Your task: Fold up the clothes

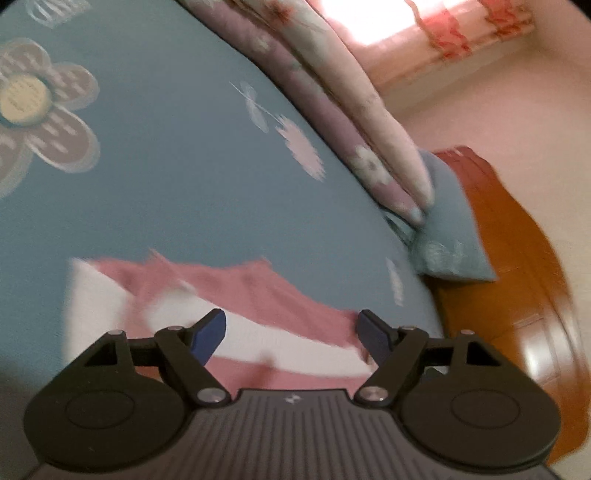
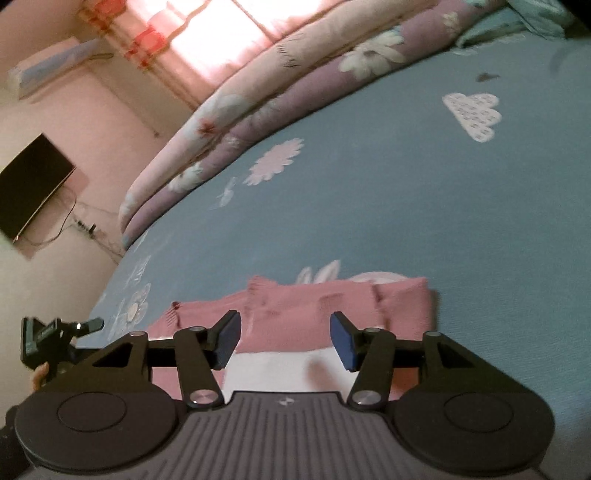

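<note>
Two grippers hover over a pink and white garment (image 2: 325,314) lying on the blue bed sheet (image 2: 424,206), low in both frames. The left gripper (image 1: 291,332) stands wide open with nothing between its blue pads, the cloth below it blurred, perhaps creased. The right gripper (image 2: 286,338) is partly open and holds nothing either. A rolled floral quilt (image 2: 258,107) crosses the upper part of the right wrist view.

Pinkish daylight glares through the curtained window (image 2: 229,33); motion blur, fisheye-bent edges.
</note>
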Tool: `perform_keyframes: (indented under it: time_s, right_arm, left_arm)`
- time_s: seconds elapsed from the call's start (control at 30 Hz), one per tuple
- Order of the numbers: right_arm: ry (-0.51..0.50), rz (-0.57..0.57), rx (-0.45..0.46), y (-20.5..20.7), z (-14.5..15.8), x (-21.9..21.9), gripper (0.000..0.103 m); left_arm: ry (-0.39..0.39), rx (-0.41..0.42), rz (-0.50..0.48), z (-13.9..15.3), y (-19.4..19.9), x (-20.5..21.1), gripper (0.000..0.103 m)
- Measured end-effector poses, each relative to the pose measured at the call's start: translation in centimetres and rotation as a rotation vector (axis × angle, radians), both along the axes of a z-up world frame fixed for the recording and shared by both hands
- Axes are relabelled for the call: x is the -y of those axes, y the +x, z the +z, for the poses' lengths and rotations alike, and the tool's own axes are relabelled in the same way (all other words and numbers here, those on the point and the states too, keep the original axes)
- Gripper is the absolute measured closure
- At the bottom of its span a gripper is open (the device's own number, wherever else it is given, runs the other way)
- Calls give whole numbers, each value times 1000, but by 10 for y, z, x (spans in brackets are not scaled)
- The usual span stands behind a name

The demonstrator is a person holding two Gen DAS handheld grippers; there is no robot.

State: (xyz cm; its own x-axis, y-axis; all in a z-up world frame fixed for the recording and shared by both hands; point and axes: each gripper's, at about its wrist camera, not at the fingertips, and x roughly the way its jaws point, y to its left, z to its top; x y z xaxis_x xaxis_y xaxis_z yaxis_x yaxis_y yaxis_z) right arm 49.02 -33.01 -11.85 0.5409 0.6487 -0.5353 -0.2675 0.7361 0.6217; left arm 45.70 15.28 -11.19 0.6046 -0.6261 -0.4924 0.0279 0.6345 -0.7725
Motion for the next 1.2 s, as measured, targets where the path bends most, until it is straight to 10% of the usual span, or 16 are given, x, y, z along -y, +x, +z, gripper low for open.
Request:
perform_keyframes:
  time_s: [0.43,0.73,1.0,1.1,1.2]
  right_arm:
    - [-48,-59,-42,-21,-5,6,44]
    - [52,-7,-70,-108,12,15,45]
    - [4,-62,-126,-158,-11,23,67]
    - [4,-97,-168,-168,-26,32,103]
    - [35,-126,-197,-178,-35,42,103]
  left_arm:
    - [130,-17,36,-6,20,30,26]
    - [243,-50,-106,24,-47,78,23]
    - [364,-1,-258,30,-124,112,21]
    - [416,-24,-242,26,-130,110,21]
    - [431,-39,-224,24,-132,99,21]
